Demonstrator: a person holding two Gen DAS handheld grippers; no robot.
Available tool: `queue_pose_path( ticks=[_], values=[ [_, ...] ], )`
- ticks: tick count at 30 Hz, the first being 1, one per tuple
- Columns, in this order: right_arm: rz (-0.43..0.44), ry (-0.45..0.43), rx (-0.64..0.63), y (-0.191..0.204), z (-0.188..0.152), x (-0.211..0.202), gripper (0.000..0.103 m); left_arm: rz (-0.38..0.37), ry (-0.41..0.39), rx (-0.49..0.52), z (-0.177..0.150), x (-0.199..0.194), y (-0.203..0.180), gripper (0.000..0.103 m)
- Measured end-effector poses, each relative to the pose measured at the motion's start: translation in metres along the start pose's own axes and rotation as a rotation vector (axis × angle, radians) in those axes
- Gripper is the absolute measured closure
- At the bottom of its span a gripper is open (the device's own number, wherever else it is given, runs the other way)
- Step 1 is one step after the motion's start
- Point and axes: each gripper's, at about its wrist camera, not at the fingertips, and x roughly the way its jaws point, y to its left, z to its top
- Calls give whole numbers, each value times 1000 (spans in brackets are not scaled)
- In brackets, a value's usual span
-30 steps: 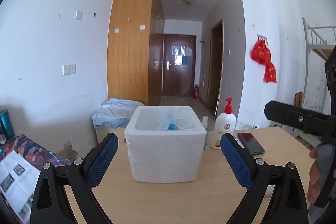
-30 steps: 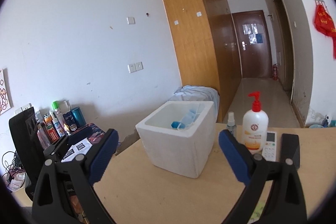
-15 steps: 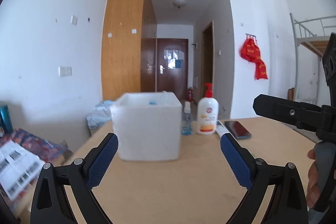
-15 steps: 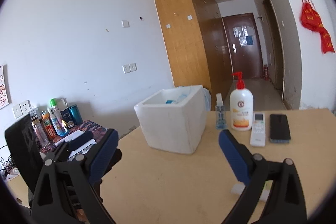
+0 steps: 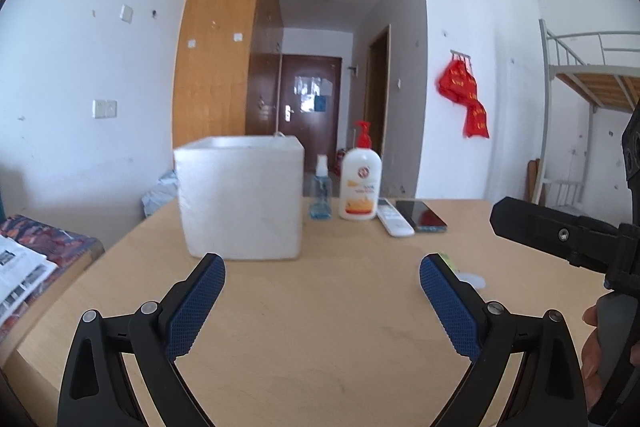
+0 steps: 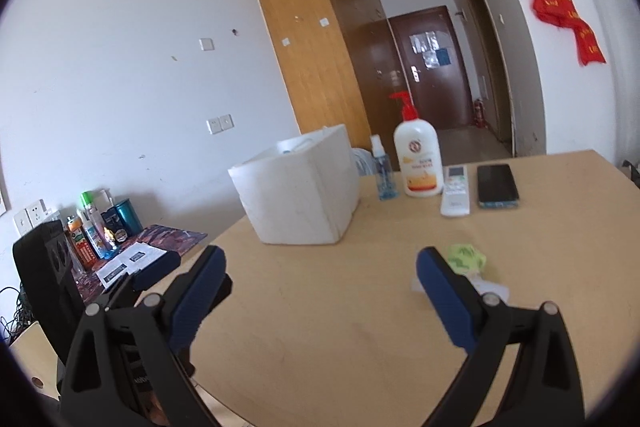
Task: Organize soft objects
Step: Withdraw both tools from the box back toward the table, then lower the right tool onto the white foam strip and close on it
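Both the left gripper (image 5: pixel 322 291) and the right gripper (image 6: pixel 320 287) hover with jaws spread wide, holding nothing above the wooden table (image 6: pixel 360 327). A crumpled green soft object (image 6: pixel 466 258) lies in front of the white foam box (image 6: pixel 298 197), partly hidden by the right gripper's finger. The box's contents are hard to make out; a lotion bottle (image 6: pixel 418 155) stands just right of it.

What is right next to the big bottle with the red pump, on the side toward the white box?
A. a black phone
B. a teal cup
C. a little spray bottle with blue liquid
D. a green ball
C: the little spray bottle stands between the pump bottle and the white box.
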Motion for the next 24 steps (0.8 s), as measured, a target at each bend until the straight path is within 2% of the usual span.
queue_pose_path(
  ticks=[4, 15, 24],
  values=[
    [-36, 2, 4, -9, -4, -6, 5, -25, 31, 8, -6, 6, -9, 5],
    [-184, 78, 36, -56, -11, -10, 5, -89, 116, 51, -17, 33, -36, 5],
    [-213, 176, -6, -77, -9, 11, 5, -119, 177, 70, -14, 58, -49, 5]
  ],
)
